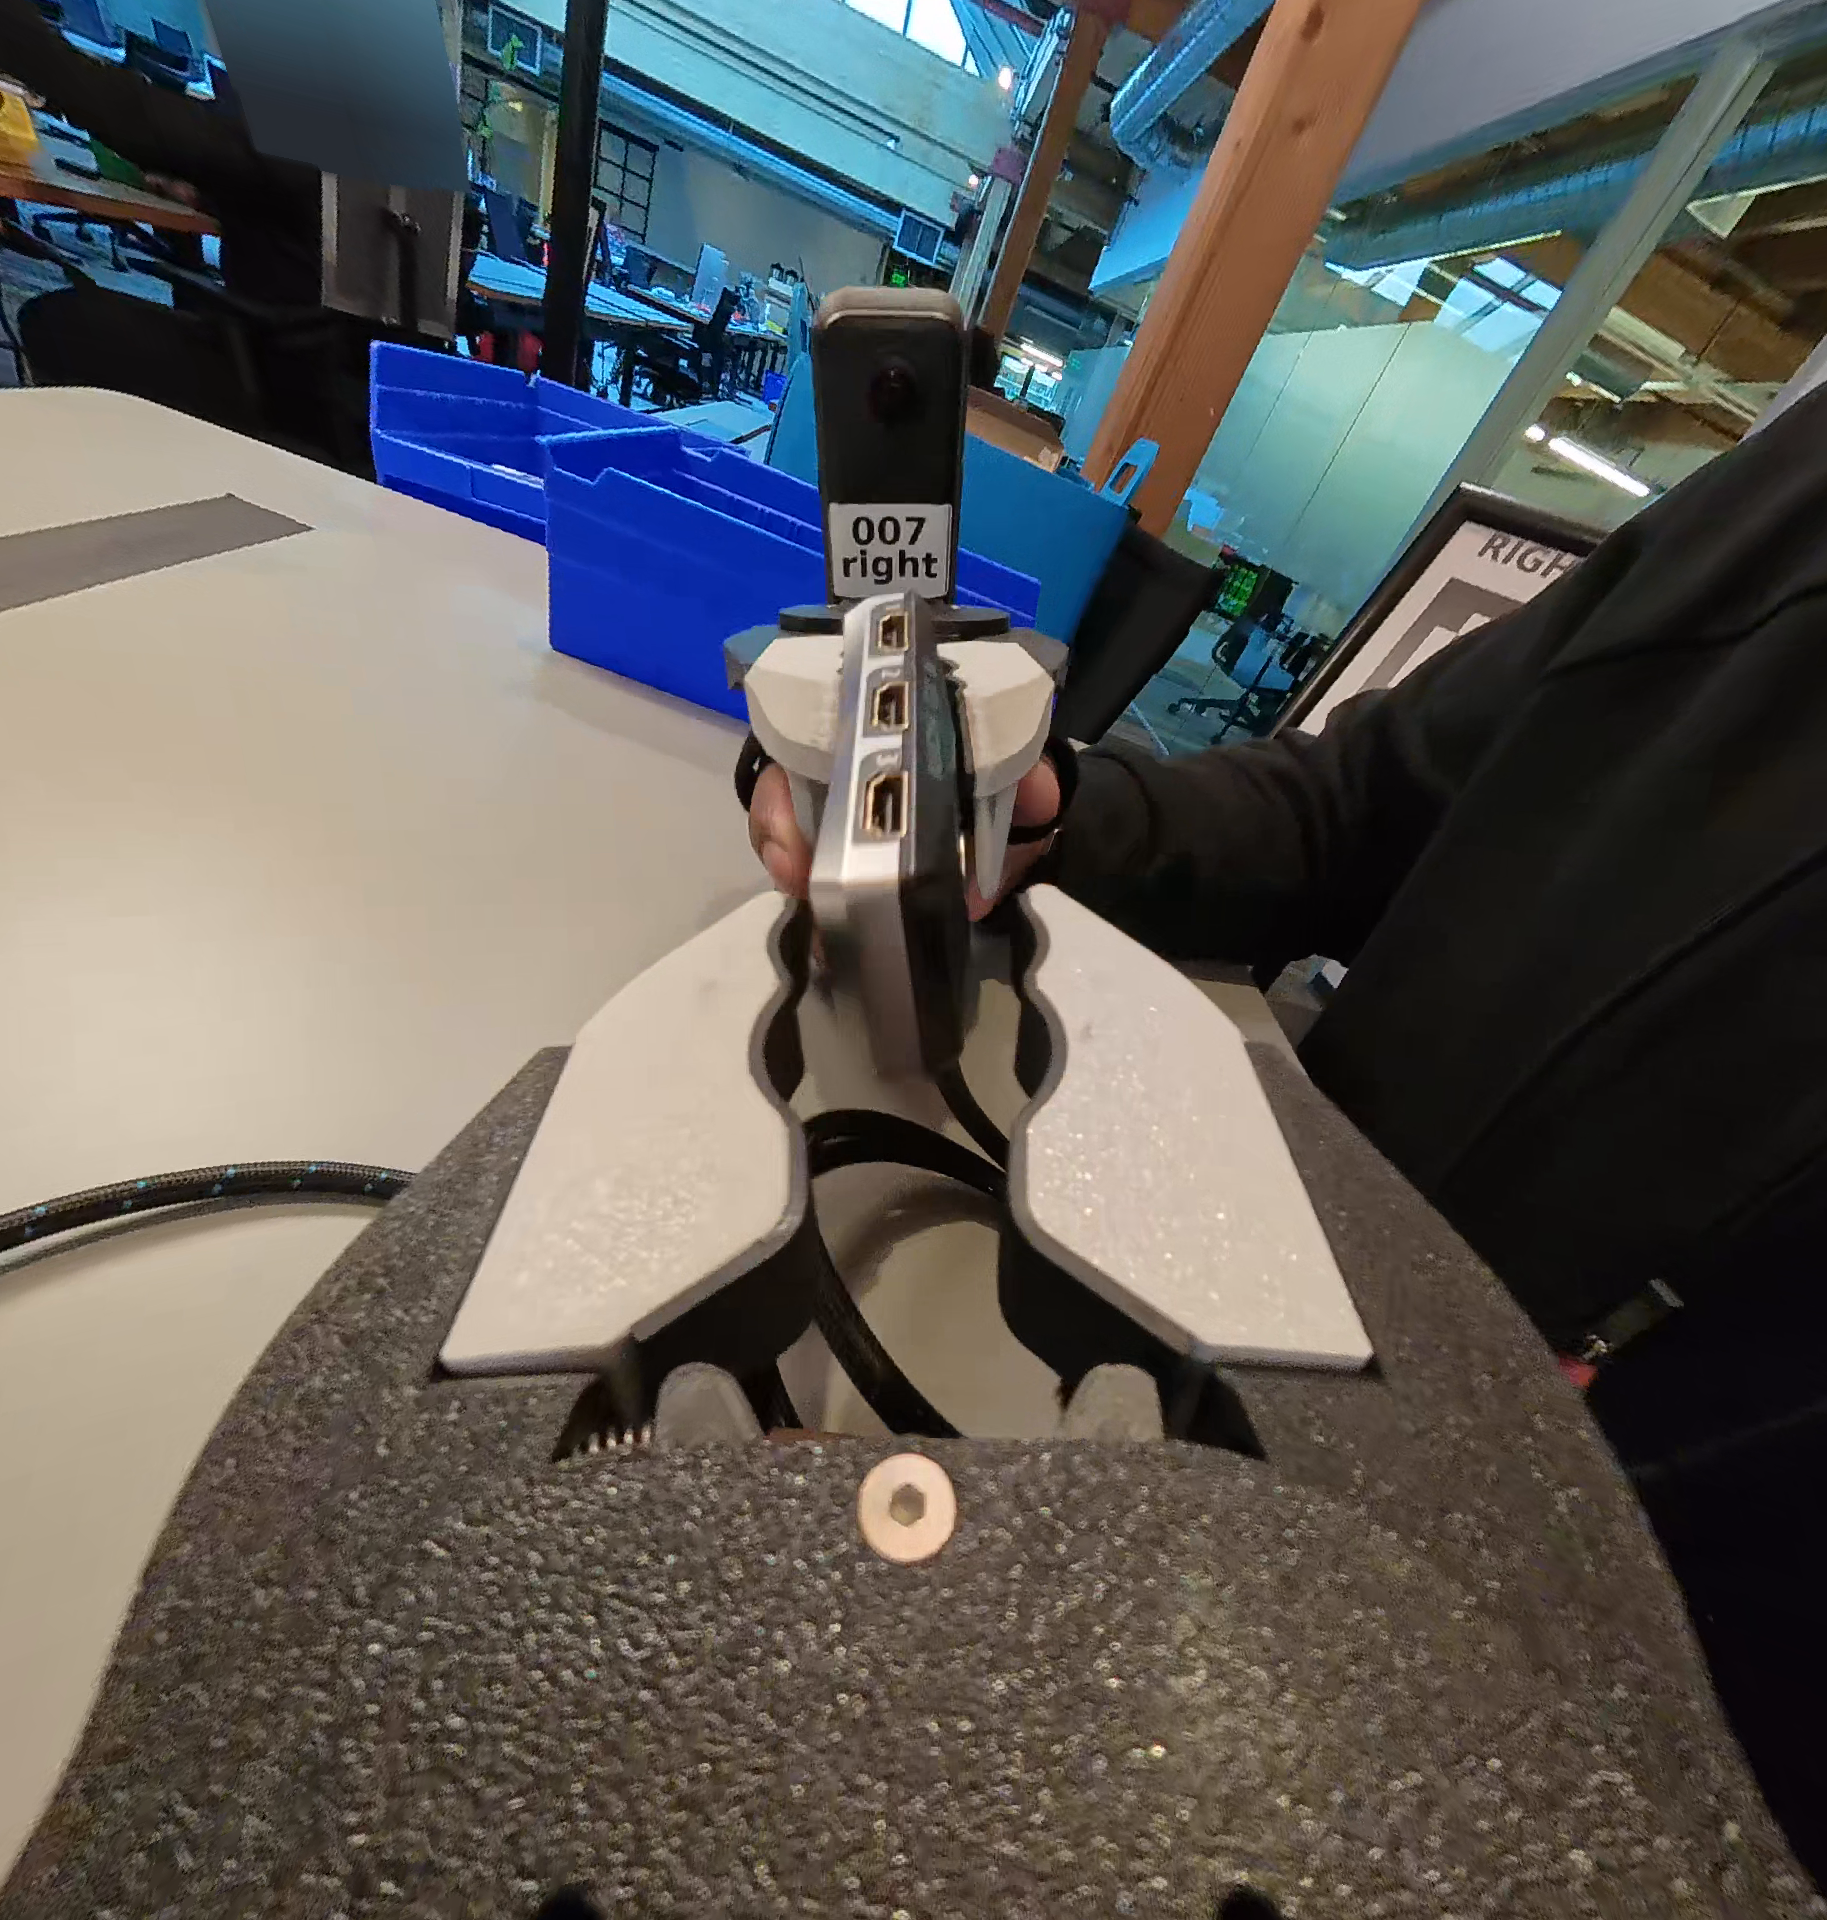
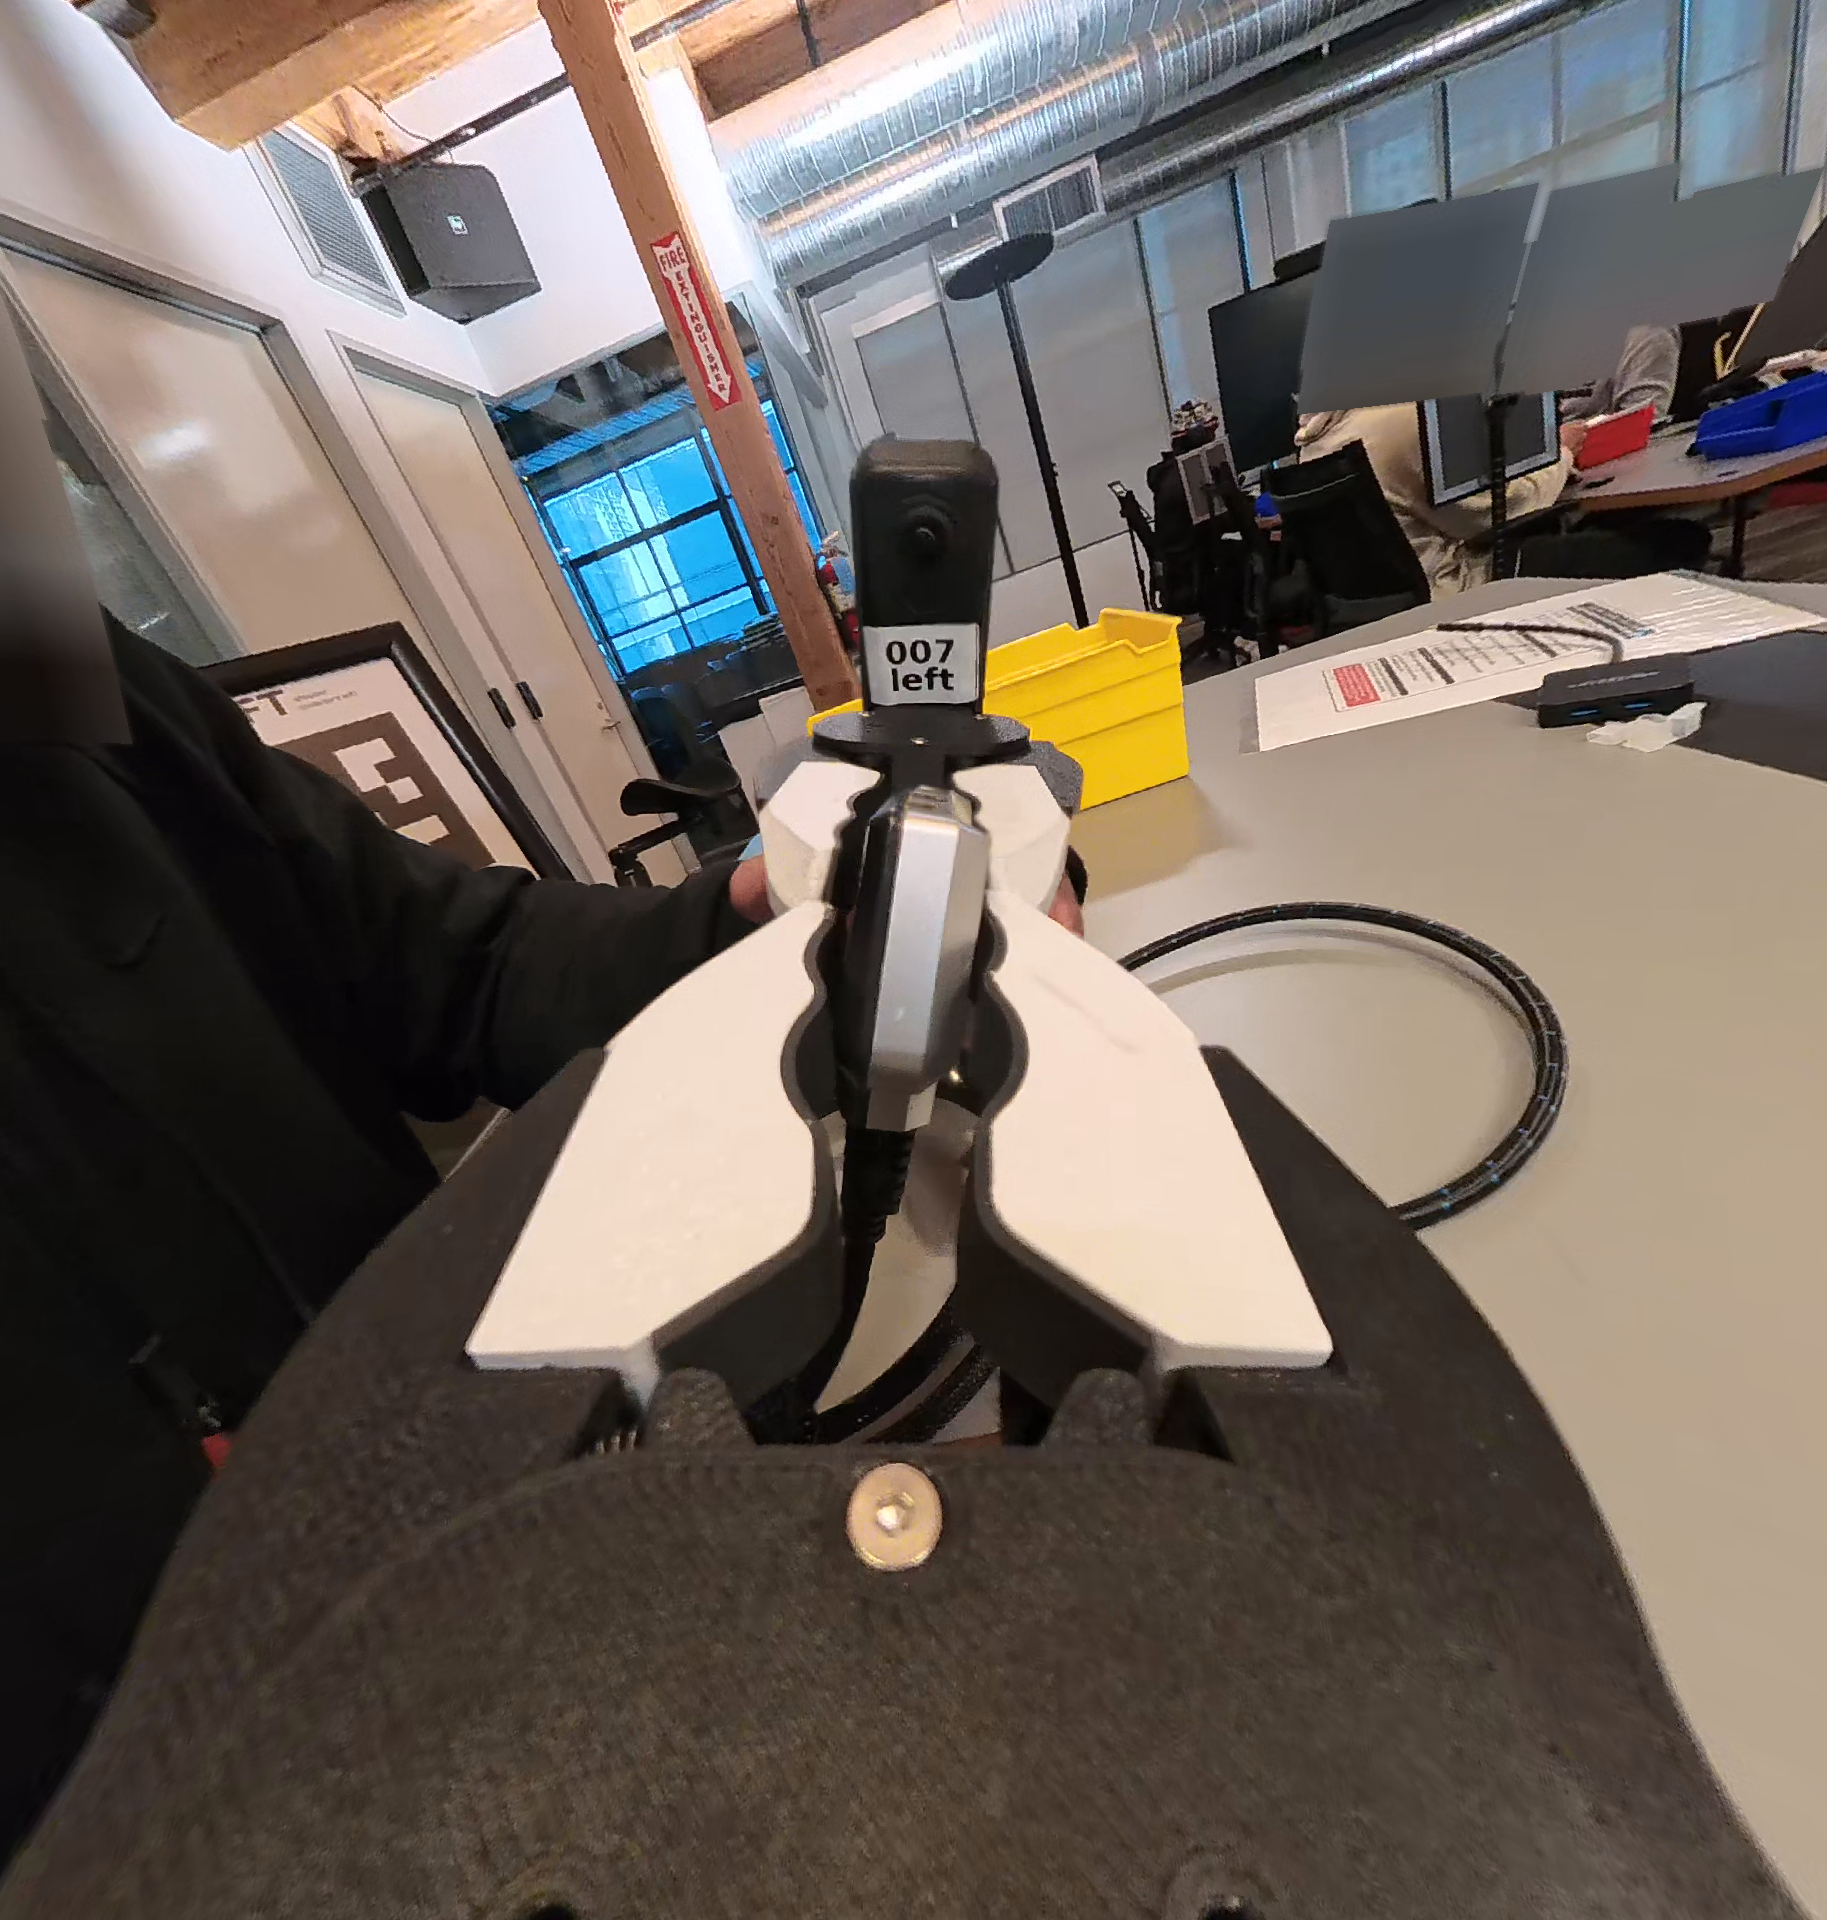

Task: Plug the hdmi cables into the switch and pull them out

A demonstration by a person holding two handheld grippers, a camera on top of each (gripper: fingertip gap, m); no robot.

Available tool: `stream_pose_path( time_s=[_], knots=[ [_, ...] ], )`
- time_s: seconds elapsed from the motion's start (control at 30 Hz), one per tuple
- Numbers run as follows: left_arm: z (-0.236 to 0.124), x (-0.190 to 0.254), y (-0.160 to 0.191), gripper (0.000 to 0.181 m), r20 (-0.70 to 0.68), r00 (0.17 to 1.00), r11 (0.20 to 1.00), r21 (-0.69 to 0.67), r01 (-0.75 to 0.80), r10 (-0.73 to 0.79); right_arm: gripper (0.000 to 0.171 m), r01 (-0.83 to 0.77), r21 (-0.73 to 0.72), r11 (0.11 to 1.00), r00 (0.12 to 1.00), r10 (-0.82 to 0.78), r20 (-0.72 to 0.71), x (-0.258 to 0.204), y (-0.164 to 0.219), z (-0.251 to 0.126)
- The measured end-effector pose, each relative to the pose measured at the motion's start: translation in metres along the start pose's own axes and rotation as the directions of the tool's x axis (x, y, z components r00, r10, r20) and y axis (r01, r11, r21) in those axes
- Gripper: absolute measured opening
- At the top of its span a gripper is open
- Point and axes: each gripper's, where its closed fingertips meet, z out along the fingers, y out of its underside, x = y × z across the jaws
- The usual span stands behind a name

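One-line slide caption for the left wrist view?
HDMI switch held edge-up between the two grippers' fingers, three empty ports facing the camera; braided cable lies on the table.

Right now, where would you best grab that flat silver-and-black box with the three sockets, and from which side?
Across its two broad flat faces, coming in endwise. The flat silver-and-black switch box stands on edge, and its narrow edge with the three sockets faces up, so that edge should stay clear for plugs. The right tongs pinch it that way.
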Motion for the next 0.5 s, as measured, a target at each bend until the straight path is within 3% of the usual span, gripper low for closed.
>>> stream_pose_path(
  time_s=[0.07, 0.27, 0.5],
  knots=[
    [0.001, -0.001, 0.000, 0.023, 0.018, 1.000, 1.000, 0.000, -0.024, 0.024, 0.022, -0.008, -0.006, 1.000, 1.000, 0.008, 0.007, -0.001, 0.004, 0.003],
    [-0.011, 0.001, -0.004, 0.022, 0.000, 0.999, 0.999, -0.014, -0.049, 0.049, 0.024, 0.041, -0.036, 0.999, 0.999, -0.042, -0.029, -0.001, 0.008, 0.007],
    [-0.083, -0.008, -0.037, 0.020, 0.008, 1.000, 0.991, 0.130, -0.021, 0.020, 0.029, 0.100, -0.155, 0.983, 0.972, -0.129, -0.194, 0.028, 0.019, -0.002]
  ],
)
